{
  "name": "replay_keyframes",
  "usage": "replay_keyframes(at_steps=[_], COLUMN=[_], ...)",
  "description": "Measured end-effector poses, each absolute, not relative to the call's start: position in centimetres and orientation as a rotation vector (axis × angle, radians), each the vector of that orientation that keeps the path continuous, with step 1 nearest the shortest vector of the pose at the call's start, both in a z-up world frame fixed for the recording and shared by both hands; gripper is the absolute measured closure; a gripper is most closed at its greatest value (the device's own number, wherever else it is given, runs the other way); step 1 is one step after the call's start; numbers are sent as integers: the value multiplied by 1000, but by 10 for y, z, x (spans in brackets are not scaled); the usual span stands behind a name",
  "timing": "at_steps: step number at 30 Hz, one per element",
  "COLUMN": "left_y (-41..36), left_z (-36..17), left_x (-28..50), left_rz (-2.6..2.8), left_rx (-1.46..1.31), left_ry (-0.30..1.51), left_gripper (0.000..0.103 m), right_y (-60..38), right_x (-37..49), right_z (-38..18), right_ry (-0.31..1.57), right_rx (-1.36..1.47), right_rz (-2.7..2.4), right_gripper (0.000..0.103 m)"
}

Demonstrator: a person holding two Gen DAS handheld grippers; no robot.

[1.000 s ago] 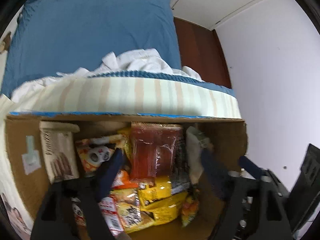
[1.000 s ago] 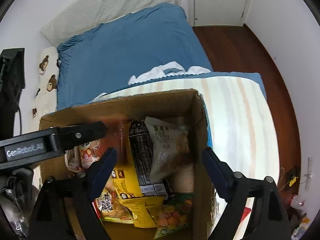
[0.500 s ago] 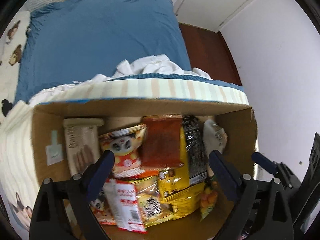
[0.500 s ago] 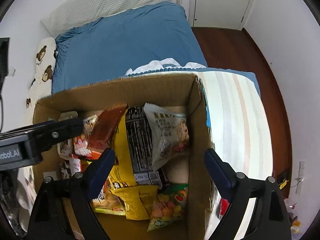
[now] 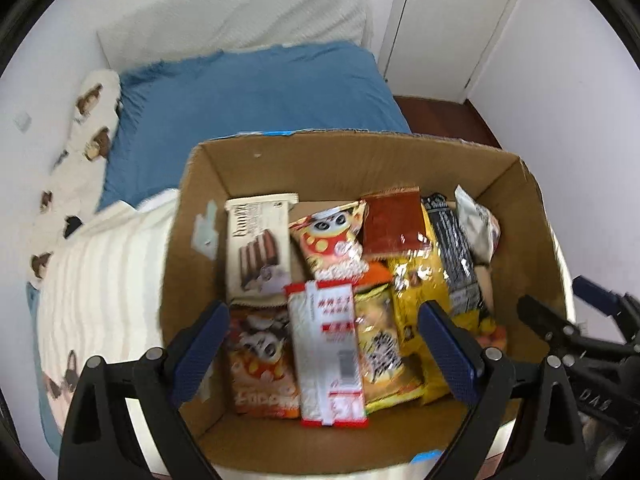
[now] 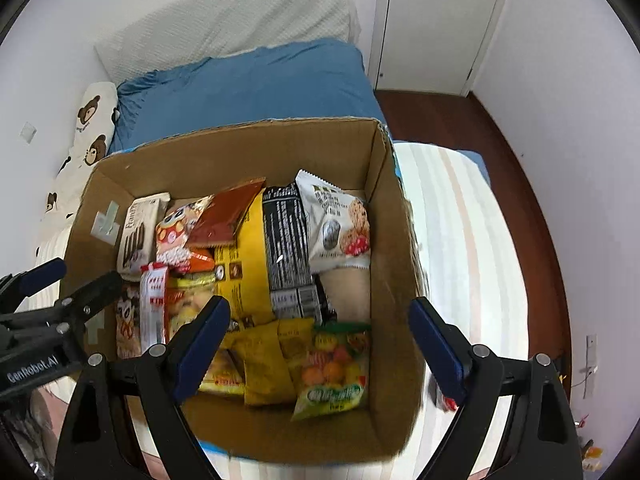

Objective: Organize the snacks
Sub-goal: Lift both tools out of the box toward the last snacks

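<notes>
Two grippers: both above the cardboard box (image 5: 360,160), pointing down into it
Left gripper (image 5: 324,344): jaws just been opening, now wide apart; nothing gripped; pads clear of the snacks below
Right gripper (image 6: 320,344): jaws wide, nothing held
Box: sits on striped bedding (image 6: 452,240), blue sheet (image 5: 256,92) behind it
Snacks: all inside the box, packed close & overlapping
Left side of box: wafer pack (image 5: 260,248) upright nr the wall, panda bag (image 5: 336,244) just beside it
Middle: red-white packet (image 5: 326,352) lying on top, btwn the left gripper's fingers in its view; yellow bag (image 5: 420,280) next to it
Right side: black packet (image 6: 286,248), white cookie bag (image 6: 340,224), fruit candy bag (image 6: 336,372) nr the front wall
</notes>
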State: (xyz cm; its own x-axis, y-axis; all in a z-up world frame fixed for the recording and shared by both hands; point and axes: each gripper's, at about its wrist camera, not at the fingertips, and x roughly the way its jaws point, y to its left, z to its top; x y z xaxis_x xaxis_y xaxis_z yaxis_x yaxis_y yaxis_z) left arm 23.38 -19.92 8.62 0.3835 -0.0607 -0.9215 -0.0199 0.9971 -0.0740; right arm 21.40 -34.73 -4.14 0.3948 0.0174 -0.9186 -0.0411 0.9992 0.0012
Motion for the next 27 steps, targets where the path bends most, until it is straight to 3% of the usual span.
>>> replay_keyframes(at_steps=[19,27], left_y=[-200,-198], left_z=[154,137], left_x=[100,40], left_rz=[-5,-21], left_rx=[-58,-109], left_ry=[951,1078], left_gripper=[6,6], right_y=[-350,-360], right_x=[64,2], right_z=[37,28], right_ry=[938,1021], right_rx=[-19,113], right_rz=[50,114], right_gripper=[10,10])
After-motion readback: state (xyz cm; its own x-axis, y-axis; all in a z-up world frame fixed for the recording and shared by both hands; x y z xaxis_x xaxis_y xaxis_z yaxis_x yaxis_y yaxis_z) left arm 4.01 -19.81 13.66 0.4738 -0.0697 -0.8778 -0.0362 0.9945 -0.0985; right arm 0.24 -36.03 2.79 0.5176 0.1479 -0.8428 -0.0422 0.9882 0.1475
